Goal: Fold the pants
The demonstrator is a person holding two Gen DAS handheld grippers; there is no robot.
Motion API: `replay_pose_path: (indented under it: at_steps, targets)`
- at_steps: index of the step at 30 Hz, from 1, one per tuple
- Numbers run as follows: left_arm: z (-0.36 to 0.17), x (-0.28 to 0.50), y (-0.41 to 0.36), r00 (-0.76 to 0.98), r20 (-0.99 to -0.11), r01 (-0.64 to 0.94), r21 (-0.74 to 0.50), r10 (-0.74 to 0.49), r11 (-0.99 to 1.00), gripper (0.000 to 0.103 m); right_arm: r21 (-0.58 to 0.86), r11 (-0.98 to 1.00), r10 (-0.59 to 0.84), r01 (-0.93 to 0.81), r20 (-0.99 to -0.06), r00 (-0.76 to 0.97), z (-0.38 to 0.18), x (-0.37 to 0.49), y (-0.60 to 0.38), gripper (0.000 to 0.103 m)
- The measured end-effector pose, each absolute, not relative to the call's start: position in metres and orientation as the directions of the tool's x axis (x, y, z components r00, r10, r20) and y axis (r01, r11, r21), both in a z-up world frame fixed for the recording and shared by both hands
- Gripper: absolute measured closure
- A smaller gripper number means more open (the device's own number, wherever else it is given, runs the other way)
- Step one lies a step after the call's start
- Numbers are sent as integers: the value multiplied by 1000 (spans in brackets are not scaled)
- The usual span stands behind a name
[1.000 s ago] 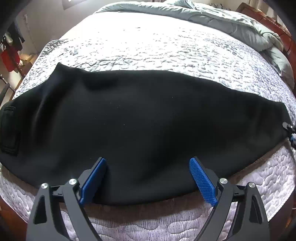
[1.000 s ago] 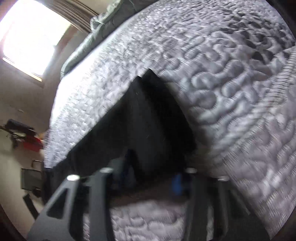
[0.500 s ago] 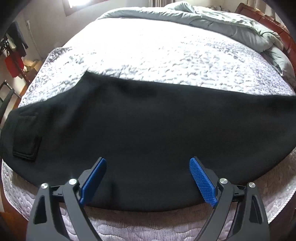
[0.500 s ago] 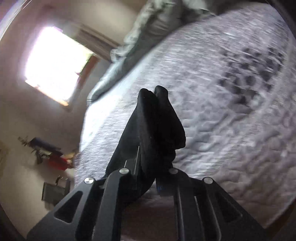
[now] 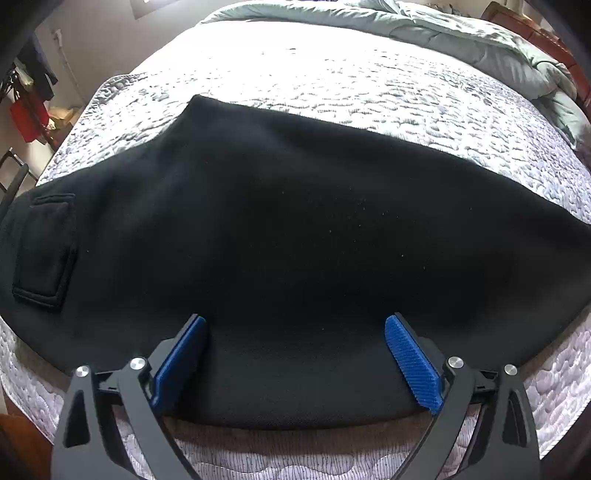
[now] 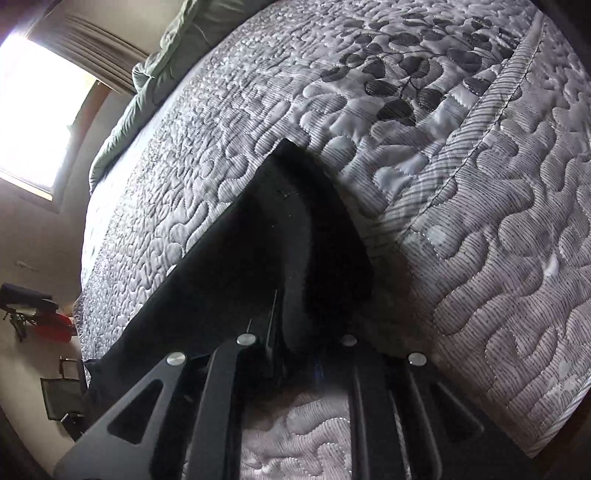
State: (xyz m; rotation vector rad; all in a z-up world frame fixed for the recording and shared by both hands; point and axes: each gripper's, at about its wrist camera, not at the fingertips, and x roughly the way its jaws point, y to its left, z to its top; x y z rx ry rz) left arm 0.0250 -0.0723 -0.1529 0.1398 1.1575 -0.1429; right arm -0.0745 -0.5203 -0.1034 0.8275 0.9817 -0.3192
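Black pants lie flat across the near side of a quilted bed, folded lengthwise, with a back pocket at the left end. My left gripper is open, its blue pads just above the pants' near edge, touching nothing. In the right wrist view my right gripper is shut on the leg-end of the pants, and the cloth bunches up between the jaws and hides the pads.
The grey-white quilt covers the bed. A crumpled grey-green duvet lies at the far end. Clothes and a chair stand on the left. A bright window is beyond the bed.
My right gripper closed on the pants' leg end and lifted it, then lowered it back near the quilt. The left gripper shifted toward the waist end, still open.
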Motion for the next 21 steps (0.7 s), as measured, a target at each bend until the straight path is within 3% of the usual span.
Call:
replay_pose_path:
  at_steps: [1,4,6,7,11,16,21]
  targets:
    - [-150,25,-72,394,-918,184,34,-42,982,6,465,664,115,585,-837,535,-102,-77,-518,88]
    - [-145,22,-67,382,-922,178,15,-55,984,6,405,688,80,602,-867,492,-95,-73,-510,64]
    - [-142,17,-58,389,-919,171,11,-57,985,6,359,708,43,608,-881,470,-87,-75,-502,57]
    - [-141,13,-55,393,-918,167,13,-55,986,6,340,712,25,614,-887,462,-83,-79,-499,48]
    - [-134,2,-22,413,-911,90,14,-25,996,6,379,710,53,594,-870,491,-73,-100,-480,47]
    - [-111,-8,55,421,-907,-96,-35,9,995,7,320,778,21,540,-873,487,-57,-101,-434,47]
    - [-100,-8,137,421,-906,-277,-84,42,957,7,258,908,69,330,-870,489,-40,-66,-349,47]
